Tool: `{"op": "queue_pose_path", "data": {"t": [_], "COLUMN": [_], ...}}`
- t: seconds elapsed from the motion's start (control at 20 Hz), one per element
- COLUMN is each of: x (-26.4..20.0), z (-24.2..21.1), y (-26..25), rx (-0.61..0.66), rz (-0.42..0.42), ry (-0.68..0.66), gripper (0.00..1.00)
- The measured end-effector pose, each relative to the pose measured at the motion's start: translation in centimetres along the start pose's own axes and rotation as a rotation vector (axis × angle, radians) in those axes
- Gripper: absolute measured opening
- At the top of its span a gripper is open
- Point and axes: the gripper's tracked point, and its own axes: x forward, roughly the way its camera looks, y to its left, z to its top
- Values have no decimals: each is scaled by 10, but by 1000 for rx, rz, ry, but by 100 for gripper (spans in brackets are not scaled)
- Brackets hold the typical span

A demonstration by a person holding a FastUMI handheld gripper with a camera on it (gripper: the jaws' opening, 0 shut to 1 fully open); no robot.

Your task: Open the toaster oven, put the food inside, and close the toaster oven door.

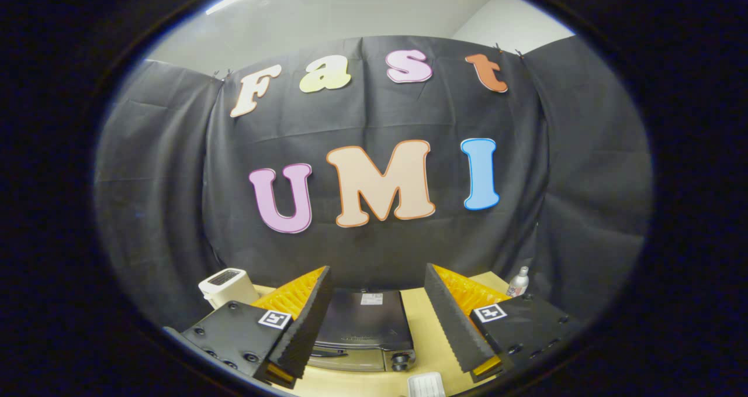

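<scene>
Two fingers of my tongs (374,321) stood wide apart, holding nothing, above the toaster oven (363,327) between them; its door looked shut, fitting either start or finish.

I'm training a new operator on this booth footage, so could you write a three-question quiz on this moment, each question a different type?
1. True or false: the gripper is shut on the toaster oven.
2. What stands on the table beyond the left finger? A) white toaster B) kettle C) bowl
3. Fill in: the oven door looks ____.

Key:
1. False; the fingers are spread apart, holding nothing, with the oven between and below them.
2. A; the white toaster. A small bottle stands beyond the right finger.
3. Closed, so the task is not yet begun.
</scene>
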Motion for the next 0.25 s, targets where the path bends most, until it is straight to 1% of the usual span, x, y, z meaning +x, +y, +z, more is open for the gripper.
{"op": "queue_pose_path", "data": {"t": [0.1,0.25], "x": [0,-3], "z": [-3,-14], "y": [-7,-22], "rx": [12,-12], "rz": [-19,-58], "ry": [0,25], "gripper": [98,98]}}
